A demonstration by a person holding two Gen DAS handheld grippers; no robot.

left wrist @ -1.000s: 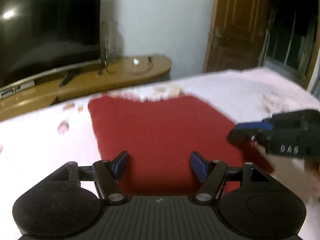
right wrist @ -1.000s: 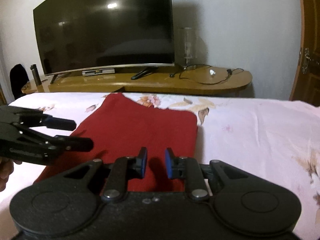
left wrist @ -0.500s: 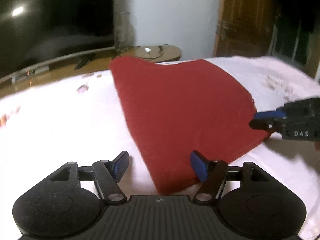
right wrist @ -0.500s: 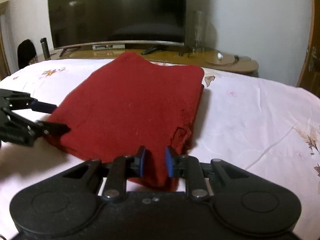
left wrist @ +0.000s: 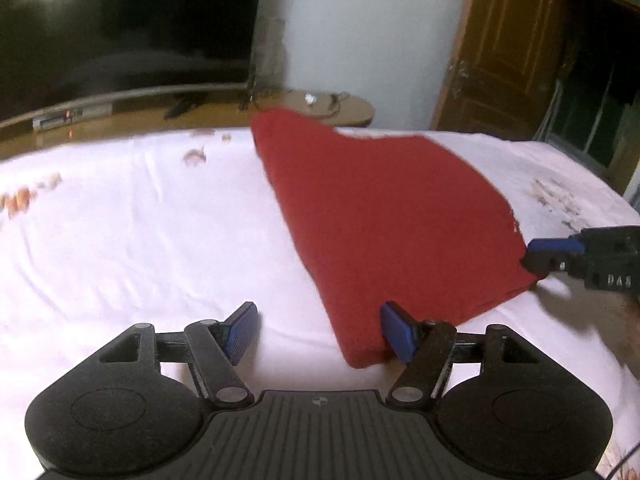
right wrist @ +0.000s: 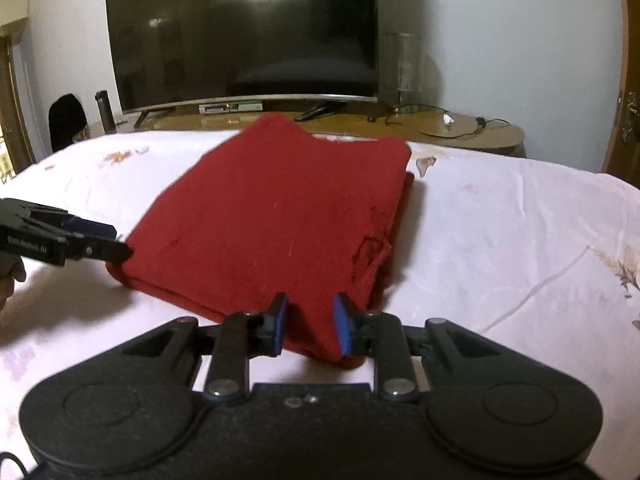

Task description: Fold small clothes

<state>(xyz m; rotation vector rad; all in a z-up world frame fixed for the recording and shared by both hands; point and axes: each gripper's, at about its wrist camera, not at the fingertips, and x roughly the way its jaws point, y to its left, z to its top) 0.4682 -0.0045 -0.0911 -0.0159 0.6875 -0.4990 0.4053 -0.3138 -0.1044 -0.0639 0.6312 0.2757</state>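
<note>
Your red cloth (right wrist: 280, 216) lies folded flat on the bed (right wrist: 500, 240), on a white sheet with small flower prints. Your left gripper (left wrist: 320, 330) has its jaws wide apart. The near corner of the red cloth sits just inside its right blue pad (left wrist: 396, 334), and the left pad is over the bare sheet. Your right gripper (right wrist: 310, 328) has its jaws part way apart, with the near edge of the red cloth between the two blue pads; you cannot tell if the pads touch it. From the right wrist camera, your left gripper's tips are right at the left corner of the cloth. From the left wrist camera, your right gripper's tips are at the right corner. Behind the bed stands a big dark TV (right wrist: 240, 32) on a wooden tabletop (right wrist: 460, 132)
</note>
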